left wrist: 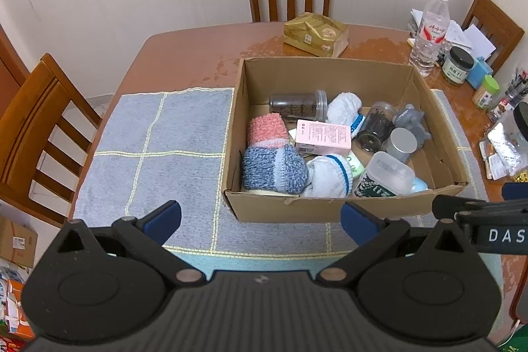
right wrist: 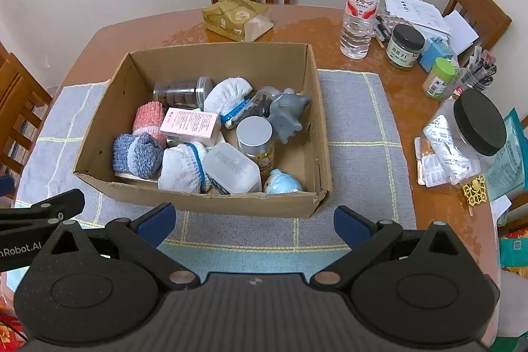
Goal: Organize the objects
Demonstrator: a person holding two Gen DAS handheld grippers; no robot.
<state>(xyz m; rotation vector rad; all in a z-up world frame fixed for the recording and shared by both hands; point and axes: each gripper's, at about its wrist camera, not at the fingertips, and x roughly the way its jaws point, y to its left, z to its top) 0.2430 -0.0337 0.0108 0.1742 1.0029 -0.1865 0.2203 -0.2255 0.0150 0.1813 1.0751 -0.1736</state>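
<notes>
The left gripper (left wrist: 260,221) hangs above the near edge of the grey checked cloth (left wrist: 158,150) with its blue fingers (left wrist: 165,216) spread wide and nothing between them. From this gripper the cardboard box (left wrist: 330,207) lies at about 1 o'clock, near but not touching. The right gripper (right wrist: 254,220) is also wide open and empty, and the same cardboard box (right wrist: 204,198) stands straight ahead of it at 12 o'clock, its near wall just beyond the fingertips. The box rests on the cloth, which covers the wooden table (right wrist: 429,108). Inside the box, at the left side, a pink rolled sock (right wrist: 148,117) lies behind a blue rolled sock (right wrist: 135,155). A pink carton (right wrist: 191,126) lies in the middle, and a white rolled sock with a blue band (right wrist: 181,169) is in front of it. A frosted plastic container (right wrist: 231,169) lies near the front wall, with a bottle with a silver cap (right wrist: 254,134) just behind it. A grey toy figure (right wrist: 288,114) is at the right, a small light blue figure (right wrist: 283,182) in the front right corner, and a clear jar with dark contents (right wrist: 183,94) lies on its side at the back. Outside the box, at 2 o'clock of the right gripper, a water bottle (right wrist: 359,9) stands upright on the table.
</notes>
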